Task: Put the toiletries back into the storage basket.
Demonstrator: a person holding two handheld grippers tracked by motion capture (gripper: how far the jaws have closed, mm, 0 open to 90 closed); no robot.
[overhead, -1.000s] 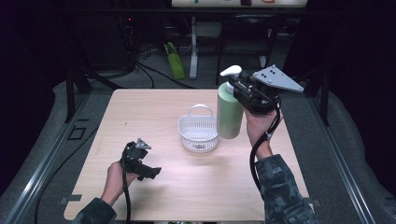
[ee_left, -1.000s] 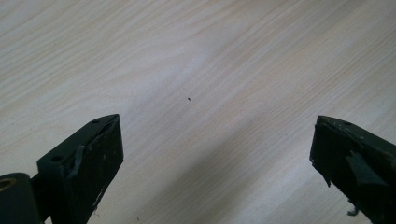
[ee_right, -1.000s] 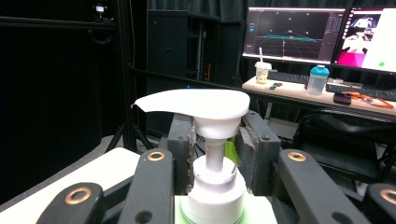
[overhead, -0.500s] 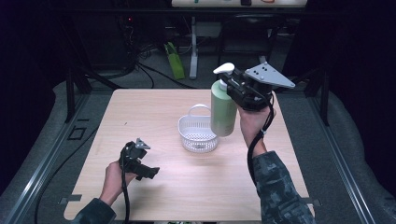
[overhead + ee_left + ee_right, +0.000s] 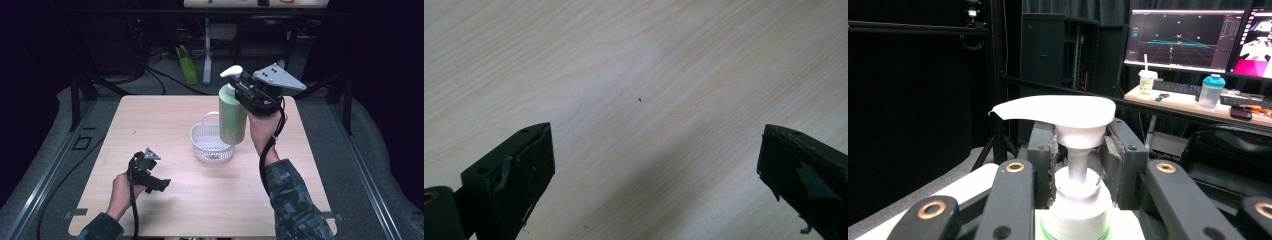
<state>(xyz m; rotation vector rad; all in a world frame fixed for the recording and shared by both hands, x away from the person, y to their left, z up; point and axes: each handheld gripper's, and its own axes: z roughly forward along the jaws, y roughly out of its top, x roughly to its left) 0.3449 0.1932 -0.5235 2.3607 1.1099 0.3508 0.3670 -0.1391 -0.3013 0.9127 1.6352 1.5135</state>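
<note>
From up high, my right gripper [image 5: 246, 95] grips the green soap bottle [image 5: 232, 114] near its top and holds it up in the air, just over the far right edge of the white basket [image 5: 212, 144]. The basket sits in the middle of the wooden table [image 5: 165, 120]. My left gripper [image 5: 150, 170] rests low by the near left side, well apart from the basket. In my left gripper view, the two black jaws stand wide apart with bare table [image 5: 639, 75] between them. In my right gripper view, the jaws squeeze the bottle's neck under the white pump [image 5: 1058, 114].
</note>
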